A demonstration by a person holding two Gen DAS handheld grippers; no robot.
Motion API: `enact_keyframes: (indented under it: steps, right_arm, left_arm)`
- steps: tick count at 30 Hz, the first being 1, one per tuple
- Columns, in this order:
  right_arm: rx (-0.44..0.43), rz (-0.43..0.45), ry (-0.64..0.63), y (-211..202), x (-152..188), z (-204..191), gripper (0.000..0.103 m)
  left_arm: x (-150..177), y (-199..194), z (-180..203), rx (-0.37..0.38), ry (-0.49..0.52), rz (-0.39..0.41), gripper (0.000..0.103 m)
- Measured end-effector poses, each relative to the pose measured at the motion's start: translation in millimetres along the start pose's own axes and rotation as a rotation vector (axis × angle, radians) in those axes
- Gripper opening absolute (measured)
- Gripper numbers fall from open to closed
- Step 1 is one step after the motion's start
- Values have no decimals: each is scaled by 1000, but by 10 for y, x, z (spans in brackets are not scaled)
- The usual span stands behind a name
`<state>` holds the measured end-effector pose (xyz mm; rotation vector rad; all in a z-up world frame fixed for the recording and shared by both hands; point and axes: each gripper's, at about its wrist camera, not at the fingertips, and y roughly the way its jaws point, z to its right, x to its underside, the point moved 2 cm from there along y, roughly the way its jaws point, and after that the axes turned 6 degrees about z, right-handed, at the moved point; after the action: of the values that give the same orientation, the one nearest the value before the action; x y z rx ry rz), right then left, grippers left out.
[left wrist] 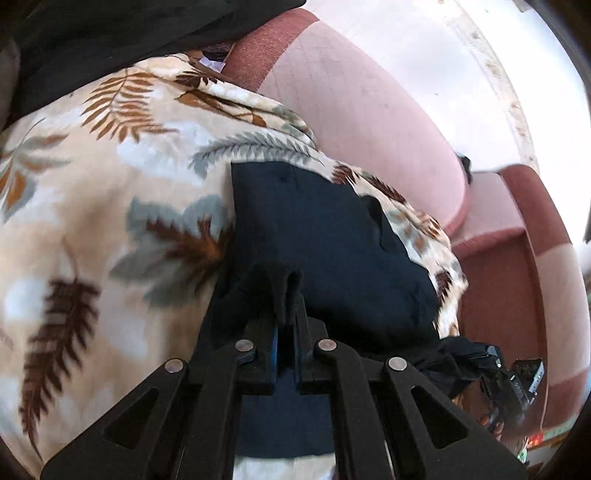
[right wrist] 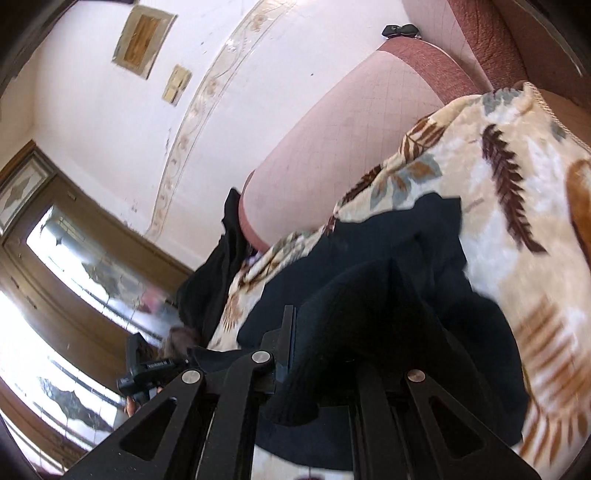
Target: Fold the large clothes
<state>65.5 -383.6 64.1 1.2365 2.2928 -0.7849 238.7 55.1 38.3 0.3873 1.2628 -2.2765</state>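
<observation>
- Left tongs [left wrist: 287, 295]: pressed together, pinching a bunched fold of the dark navy garment [left wrist: 325, 236]; cloth pokes up between the blue-lined fingers [left wrist: 274, 345].
- Right tongs [right wrist: 332, 332]: tips buried under a draped hump of the same garment [right wrist: 388, 295]. Left finger [right wrist: 290, 332] shows edge-on; the other is covered. Cloth hangs from the tips, so they look closed on it.
- Garment lies on a cream blanket [left wrist: 110, 184] printed with brown and grey-blue fern leaves. In the left wrist view it runs from the tongs forward to a squarish far corner; its right edge is rumpled.
- In the right wrist view the blanket [right wrist: 517, 184] spreads to the right of the garment, with a corded hem at its far edge.
- Blanket covers a pink sofa; backrest [left wrist: 369, 110] and darker rose trim rise just behind it.
- Second black cloth [left wrist: 110, 33] sits at the far end of the blanket, against the sofa back.
- Right tongs show in the left wrist view at lower right [left wrist: 517, 373], dark cloth trailing to them.
- Beyond the sofa: pale wall [right wrist: 92, 129] with a floral border strip, brown-framed windows [right wrist: 74, 277].
</observation>
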Motion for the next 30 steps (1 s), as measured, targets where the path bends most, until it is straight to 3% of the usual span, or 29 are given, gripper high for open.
enact_keyframes:
  steps: [5,13,17,18,20,22,23,24,25,27,28,30]
  right_arm:
    - [41,31,20,488,-369,165,5]
    - [162,49,152,1257,-681,792,5]
    - [257,-24,290,1524,-599,1223,8]
    - [249,-27,319,1519,-598,1265,9]
    - [171,-2,353,1404,-628,1247,15]
    - [106,69,328,1154,-673,1154,35]
    - [87,116,324,1021,-681,1136,55]
    - [80,158,324,902,-681,1138,67]
    - [74,213,330,728,-671,1168,68]
    - [111,236,335,587,-634,1240,68]
    - [208,209,331,568,-588,1312,68]
    - [311,130,318,638,-505,1388,68]
  left_arm:
    - [-489,431,150,-28,-10,27,3]
    - [-1034,1237,332,-171,37,48,4]
    - [-1161,1510,193,-371,66,80,4]
    - [-1203,1522,122,-384,46,69,5]
    - [-1290,1434,-142,-262,-89,35,5]
    - [-1303,1261,-322,-149,-173,33,5]
    - [-1290,1167,-357,-136,-167,31,5]
    - [-1247,1073,-369,-131,-144,27,5]
    - [-1194,1007,-364,-122,-124,23,6]
    - [-1031,881,-303,-100,-86,0,22]
    - [-920,836,-249,-80,-67,-18,26]
    - [-726,793,-130,-37,-42,-41,32]
